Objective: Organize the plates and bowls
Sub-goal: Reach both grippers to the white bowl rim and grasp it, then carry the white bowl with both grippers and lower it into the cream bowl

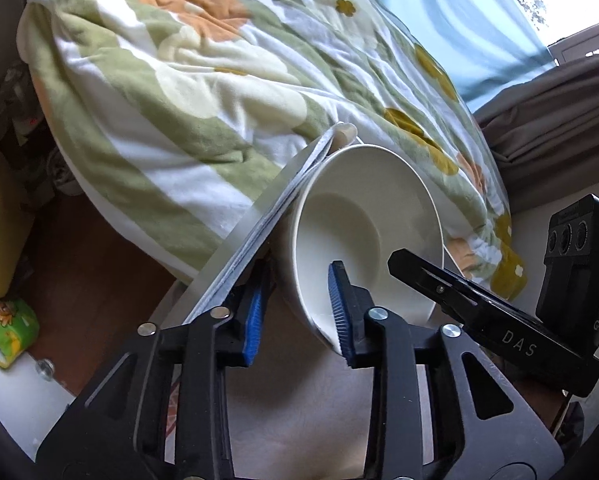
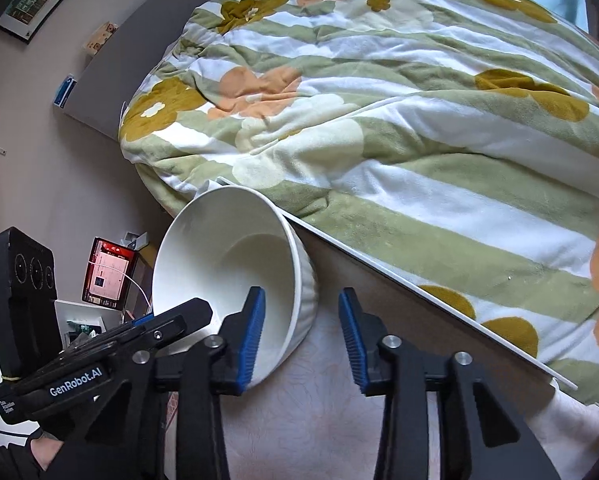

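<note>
A white bowl (image 1: 359, 224) with a ribbed outer wall is held tilted on its side above the pale patterned bench (image 2: 319, 408), its mouth turned toward the cameras, so the step in hand looks like carrying or repositioning one bowl, with no plate or stack visible in either view to show where it belongs. The left gripper (image 1: 295, 316) has its jaws straddling the bowl's near rim, one blue pad inside and one outside; the gap between the pads is fairly wide, and whether they truly pinch the wall I cannot tell. The right gripper (image 2: 301, 336) also straddles the rim, its left pad inside the bowl and the other standing off from the ribbed wall, so its jaws are apart and not clamped. The next move, in my judgement, calls for one firm grip before the other lets go, then turning the bowl upright. Close behind lies a bed under a flowered quilt (image 2: 379, 100), with the bench's thin white edge strip (image 2: 419, 292) just beside the bowl; a careless swing could knock it.
</note>
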Demonstrator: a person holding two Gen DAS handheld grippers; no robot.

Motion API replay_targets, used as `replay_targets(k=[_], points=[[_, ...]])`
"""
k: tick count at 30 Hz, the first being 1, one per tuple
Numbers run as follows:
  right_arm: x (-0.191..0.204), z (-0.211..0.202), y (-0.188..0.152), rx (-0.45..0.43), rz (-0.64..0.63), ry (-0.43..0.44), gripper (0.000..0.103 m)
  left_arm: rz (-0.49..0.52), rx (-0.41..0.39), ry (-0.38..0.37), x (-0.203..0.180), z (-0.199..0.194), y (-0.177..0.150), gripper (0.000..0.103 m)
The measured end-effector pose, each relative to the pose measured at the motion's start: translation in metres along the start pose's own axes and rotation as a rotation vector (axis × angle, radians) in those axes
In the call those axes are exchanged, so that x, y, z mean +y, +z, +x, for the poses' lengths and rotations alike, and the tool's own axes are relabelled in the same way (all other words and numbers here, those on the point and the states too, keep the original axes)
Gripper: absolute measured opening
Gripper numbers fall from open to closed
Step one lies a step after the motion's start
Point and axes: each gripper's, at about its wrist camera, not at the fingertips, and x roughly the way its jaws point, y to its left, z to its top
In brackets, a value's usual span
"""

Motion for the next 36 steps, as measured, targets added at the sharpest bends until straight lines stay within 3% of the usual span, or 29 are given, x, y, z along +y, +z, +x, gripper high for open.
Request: replay_targets(k=[2, 8, 19, 28, 36], points=[[0.002, 0.003, 0.0, 0.002, -0.013, 0.001, 0.018, 0.002, -0.008, 0.007, 0.001, 0.001, 0.001, 0.019], [0.004, 0.004, -0.001, -0.011, -0.034, -0.006, 0.017, 0.061, -0.021, 0.058, -0.009, 0.0, -0.001, 0.018], [0.013, -0.021, -0.017, -0.074, -0.015, -0.01, 0.017, 0.176, -0.064, 0.07, -0.032, -0.031, -0.01, 0.018], [0.022, -0.1, -0.059, -0.234, 0.054, -0.046, 0.017, 0.349, -0.115, 0.002, -0.082, -0.085, -0.042, 0.018], [0.009, -0.19, -0.123, -0.367, 0.171, -0.12, 0.017, 0.498, -0.101, -0.105, -0.15, -0.118, -0.095, 0.018]])
